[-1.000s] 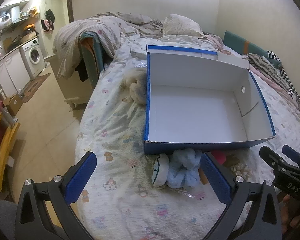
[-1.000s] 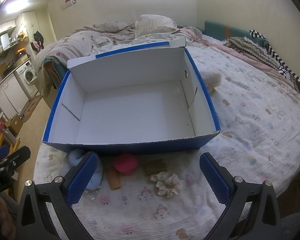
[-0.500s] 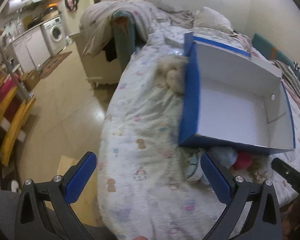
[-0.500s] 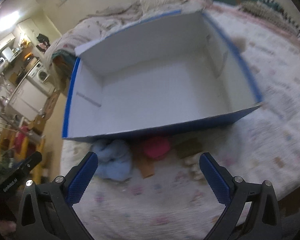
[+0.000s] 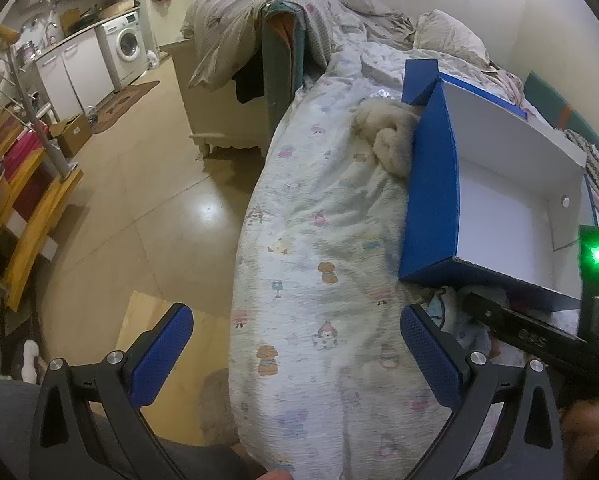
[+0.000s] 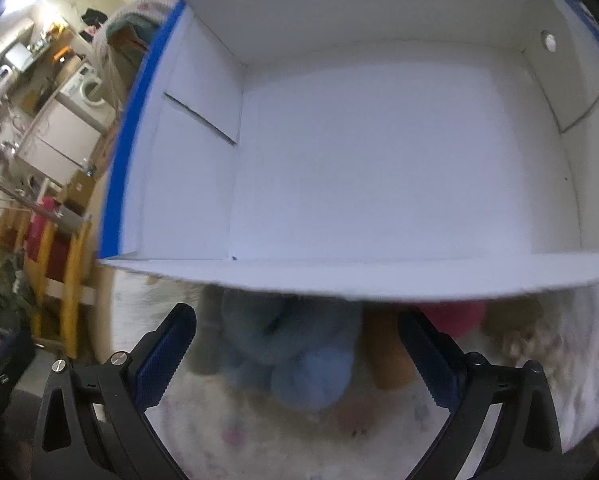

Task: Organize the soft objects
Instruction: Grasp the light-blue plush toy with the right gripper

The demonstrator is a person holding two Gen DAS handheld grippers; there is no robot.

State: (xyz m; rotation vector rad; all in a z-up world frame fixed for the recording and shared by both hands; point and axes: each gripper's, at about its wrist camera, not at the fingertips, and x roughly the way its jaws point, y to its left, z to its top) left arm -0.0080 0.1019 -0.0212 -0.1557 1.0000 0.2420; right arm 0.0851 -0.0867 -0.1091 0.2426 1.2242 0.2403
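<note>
An empty blue box with a white inside lies on the bed; it fills the right wrist view. A light blue fluffy toy lies just in front of the box, between the fingers of my open right gripper. A pink soft thing and a brown one lie to its right, blurred. My left gripper is open and empty over the bed edge, left of the box. A cream plush lies against the box's left side.
The bed has a cartoon-print sheet and rumpled bedding at its head. The tiled floor lies to the left, with a washing machine and a yellow rack. The other gripper's black body crosses the lower right.
My right gripper has dropped low and moved left, now straddling the blue fluffy toy. My left gripper has swung left, away from the toys, toward the bed edge and floor.
</note>
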